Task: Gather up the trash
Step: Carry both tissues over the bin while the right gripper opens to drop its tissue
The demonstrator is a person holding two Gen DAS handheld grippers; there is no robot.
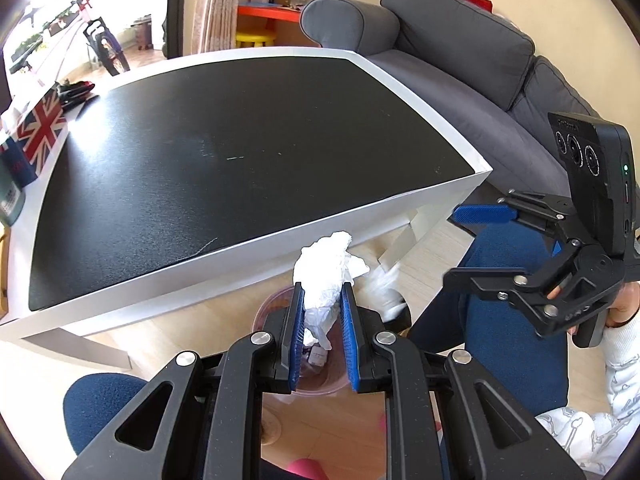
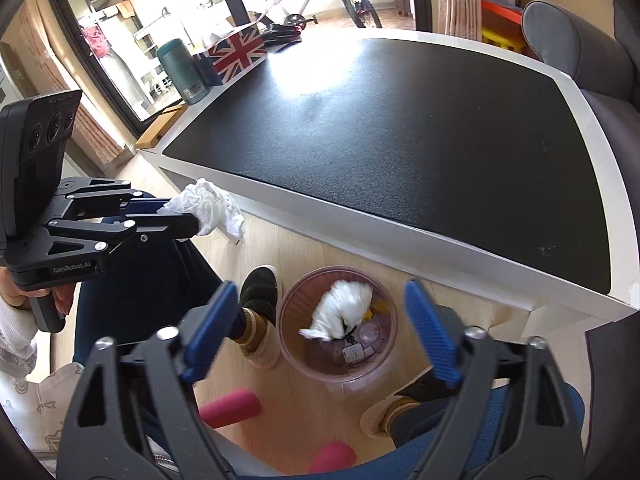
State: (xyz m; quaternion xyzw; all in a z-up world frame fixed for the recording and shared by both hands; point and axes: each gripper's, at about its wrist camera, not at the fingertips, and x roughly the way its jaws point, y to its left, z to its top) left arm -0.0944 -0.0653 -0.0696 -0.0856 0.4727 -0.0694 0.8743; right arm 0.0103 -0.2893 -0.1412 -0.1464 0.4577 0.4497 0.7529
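Left wrist view first: the left tool (image 1: 322, 320) is clenched on a crumpled white tissue wad (image 1: 326, 276), blue pads pinching it from both sides, and it hangs just off the near edge of the black-topped white counter (image 1: 248, 152), right above the translucent pink round trash bin (image 1: 276, 304) on the floor. Over on the right wrist view, the right tool (image 2: 320, 334) is spread wide and released, nothing between its blue fingers (image 2: 432, 332), hovering over that same bin. Inside the bin sits another white crumpled wad (image 2: 340, 312) on top of small scraps, so by the look of it at least one piece is already collected. The counter's black top shows no loose trash in either view; only a Union Jack tissue box (image 2: 236, 56) and a dark green flask (image 2: 184, 72) stand at its far left edge. My read: this is late in the job, with the held wad as the one piece left, needing only a drop into the bin below.
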